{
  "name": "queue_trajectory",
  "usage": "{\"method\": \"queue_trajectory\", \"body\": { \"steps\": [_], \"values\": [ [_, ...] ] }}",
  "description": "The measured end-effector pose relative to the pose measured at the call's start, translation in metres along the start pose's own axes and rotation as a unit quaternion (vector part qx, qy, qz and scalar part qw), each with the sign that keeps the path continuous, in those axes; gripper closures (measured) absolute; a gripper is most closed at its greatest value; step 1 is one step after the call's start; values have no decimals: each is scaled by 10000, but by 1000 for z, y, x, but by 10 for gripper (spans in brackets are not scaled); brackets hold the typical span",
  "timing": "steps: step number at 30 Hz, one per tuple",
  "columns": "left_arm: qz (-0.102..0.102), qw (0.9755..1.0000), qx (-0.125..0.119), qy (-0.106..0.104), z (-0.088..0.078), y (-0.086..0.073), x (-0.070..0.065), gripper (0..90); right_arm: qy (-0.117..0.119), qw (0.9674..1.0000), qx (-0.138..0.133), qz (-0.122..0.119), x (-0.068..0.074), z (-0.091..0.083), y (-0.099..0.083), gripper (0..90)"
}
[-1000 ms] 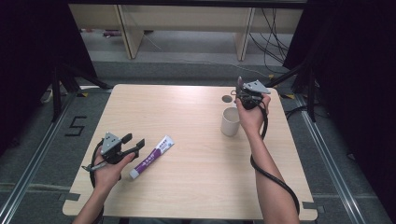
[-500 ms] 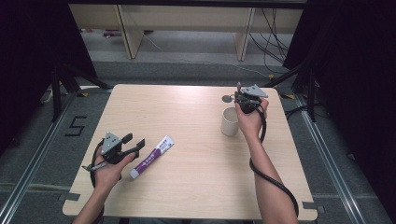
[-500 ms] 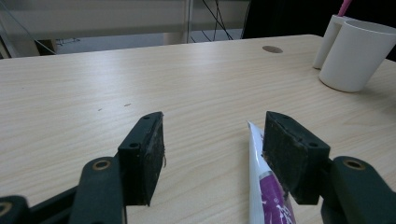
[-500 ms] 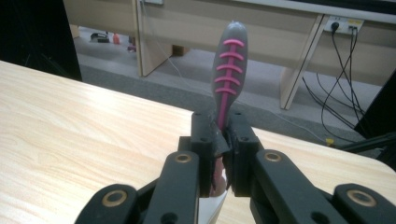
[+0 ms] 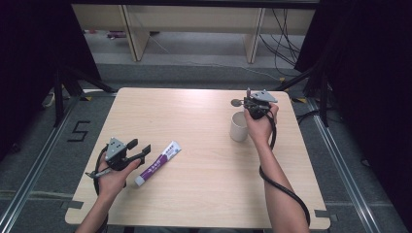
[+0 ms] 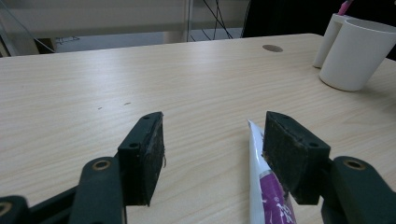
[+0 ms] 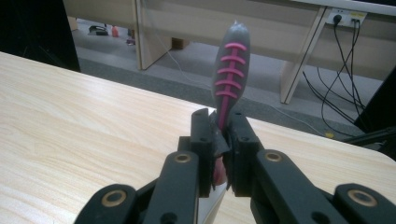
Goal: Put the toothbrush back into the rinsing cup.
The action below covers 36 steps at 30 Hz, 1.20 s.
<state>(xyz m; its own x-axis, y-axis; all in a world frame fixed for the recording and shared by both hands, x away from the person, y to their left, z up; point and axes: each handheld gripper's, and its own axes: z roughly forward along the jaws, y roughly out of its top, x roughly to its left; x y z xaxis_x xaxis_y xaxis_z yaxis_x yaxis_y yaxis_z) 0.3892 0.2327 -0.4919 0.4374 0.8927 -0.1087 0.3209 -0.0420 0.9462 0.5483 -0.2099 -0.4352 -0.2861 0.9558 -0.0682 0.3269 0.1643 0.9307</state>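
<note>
Table [image 5: 204, 194] holds 1 cup [image 5: 238, 127], 1 toothpaste tube [image 5: 157, 163]; right gripper [image 7: 219, 135] clamps 1 toothbrush [image 7: 229, 74]; left gripper [image 6: 212, 144] gapes.

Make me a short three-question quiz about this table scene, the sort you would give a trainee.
1. True or false: the right gripper is clamped on a toothbrush.
2. Multiple choice: where does the toothpaste tube lie? A) inside the white cup; B) flat on the table beside the left gripper; C) on the floor.
3. Fill in: the jaws of the left gripper stand ____.

Key
1. True: its jaws pinch the grey and pink handle, which stands upright above the cup.
2. B: the tube's end lies by one open jaw and is not gripped.
3. Open, with a wide gap between the pads.
</note>
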Motion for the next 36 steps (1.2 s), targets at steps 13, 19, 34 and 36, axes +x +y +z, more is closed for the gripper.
{"method": "queue_trajectory", "body": {
  "steps": [13, 19, 34, 36],
  "values": [
    [-16, 10000, 14, -49, 1, -1, 0, 381, 62, 9997, 103, 211, -3, -4, -2, 597],
    [-47, 9999, 67, -77, 2, 0, -1, 379, 116, 9994, 182, 268, -2, -11, -3, 469],
    [-4, 9993, 299, -205, 7, 7, -4, 371, 254, 9982, 245, 488, -3, -37, -19, 412],
    [0, 9990, 373, -251, 9, 9, -5, 371, 225, 9984, 277, 444, -4, -42, -23, 411]
  ]
}}
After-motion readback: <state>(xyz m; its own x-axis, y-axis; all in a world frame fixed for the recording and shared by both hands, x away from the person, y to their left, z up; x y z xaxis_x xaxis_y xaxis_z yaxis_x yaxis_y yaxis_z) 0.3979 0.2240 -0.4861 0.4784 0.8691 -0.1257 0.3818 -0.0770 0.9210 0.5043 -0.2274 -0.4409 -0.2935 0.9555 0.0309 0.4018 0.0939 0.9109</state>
